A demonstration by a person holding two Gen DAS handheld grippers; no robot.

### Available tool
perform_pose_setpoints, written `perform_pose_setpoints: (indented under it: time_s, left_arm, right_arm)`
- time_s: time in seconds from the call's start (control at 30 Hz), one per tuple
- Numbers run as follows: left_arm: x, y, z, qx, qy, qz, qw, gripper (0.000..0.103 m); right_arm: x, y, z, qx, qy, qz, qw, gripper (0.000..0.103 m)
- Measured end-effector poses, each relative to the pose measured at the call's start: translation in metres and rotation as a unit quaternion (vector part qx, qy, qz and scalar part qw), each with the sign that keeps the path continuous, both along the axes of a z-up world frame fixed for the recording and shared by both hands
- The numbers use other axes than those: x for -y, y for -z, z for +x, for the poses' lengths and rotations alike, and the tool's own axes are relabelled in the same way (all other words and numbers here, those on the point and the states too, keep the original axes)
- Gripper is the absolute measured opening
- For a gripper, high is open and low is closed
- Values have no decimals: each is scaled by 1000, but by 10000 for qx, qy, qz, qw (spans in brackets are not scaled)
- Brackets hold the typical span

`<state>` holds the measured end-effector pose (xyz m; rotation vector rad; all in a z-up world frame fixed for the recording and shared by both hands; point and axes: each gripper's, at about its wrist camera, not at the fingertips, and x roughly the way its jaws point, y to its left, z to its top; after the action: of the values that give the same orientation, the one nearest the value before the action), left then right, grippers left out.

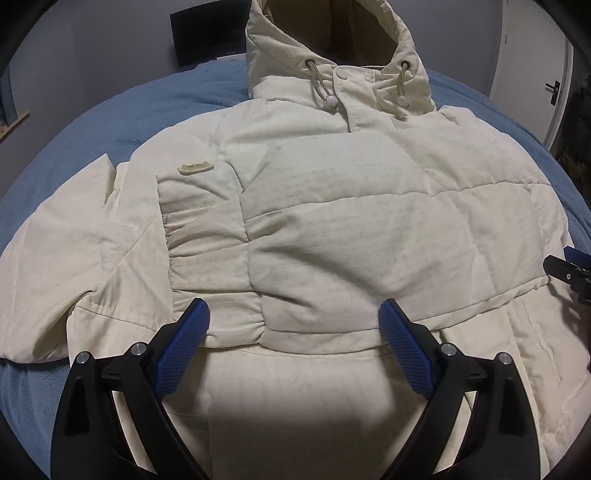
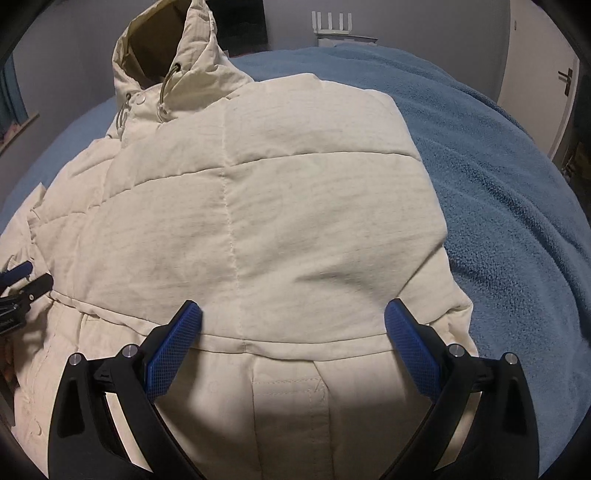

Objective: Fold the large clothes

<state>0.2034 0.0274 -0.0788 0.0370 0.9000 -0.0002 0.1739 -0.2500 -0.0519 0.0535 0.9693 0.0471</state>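
A cream quilted hooded jacket (image 1: 332, 206) lies front-up on a blue blanket (image 1: 110, 122), hood (image 1: 332, 44) at the far end. One sleeve (image 1: 207, 229) is folded across its chest. My left gripper (image 1: 293, 321) is open and empty, just above the jacket's lower front. My right gripper (image 2: 293, 321) is open and empty above the jacket's right side (image 2: 258, 206), which is folded inward. Each gripper shows at the edge of the other's view: the right one in the left wrist view (image 1: 570, 273), the left one in the right wrist view (image 2: 18, 291).
The blue blanket (image 2: 498, 206) covers the bed on all sides of the jacket. A dark panel (image 1: 207, 33) stands against the far wall. A white router (image 2: 345, 27) sits behind the bed. A door with a handle (image 1: 552, 92) is at the right.
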Motion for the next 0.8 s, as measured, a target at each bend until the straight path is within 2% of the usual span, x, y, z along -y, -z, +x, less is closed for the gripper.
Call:
perform_pose_setpoints:
  time_s: [0.2, 0.33, 0.43, 0.53, 0.67, 0.8]
  left_arm:
    - [0, -4, -4, 128, 48, -75, 9999, 96]
    - [-3, -13, -11, 314, -55, -198, 9993, 96]
    - [-7, -24, -19, 390, -119, -299, 9987, 96]
    - [-9, -39, -27, 507, -143, -214, 9984, 96]
    - [-11, -66, -41, 751, -148, -31, 9971, 96]
    - [-18, -95, -56, 882, -139, -114, 9959, 96]
  right_arm:
    - [-3, 0, -2, 43, -17, -94, 9999, 96]
    - [-5, -12, -14, 77, -22, -203, 9998, 96]
    - [-1, -28, -27, 272, 107, 48, 9996, 96]
    - [2, -46, -40, 373, 198, 342, 9985, 96]
    - [1, -69, -57, 503, 256, 507, 9971, 96]
    - [-8, -100, -77, 851, 178, 558, 9946, 96]
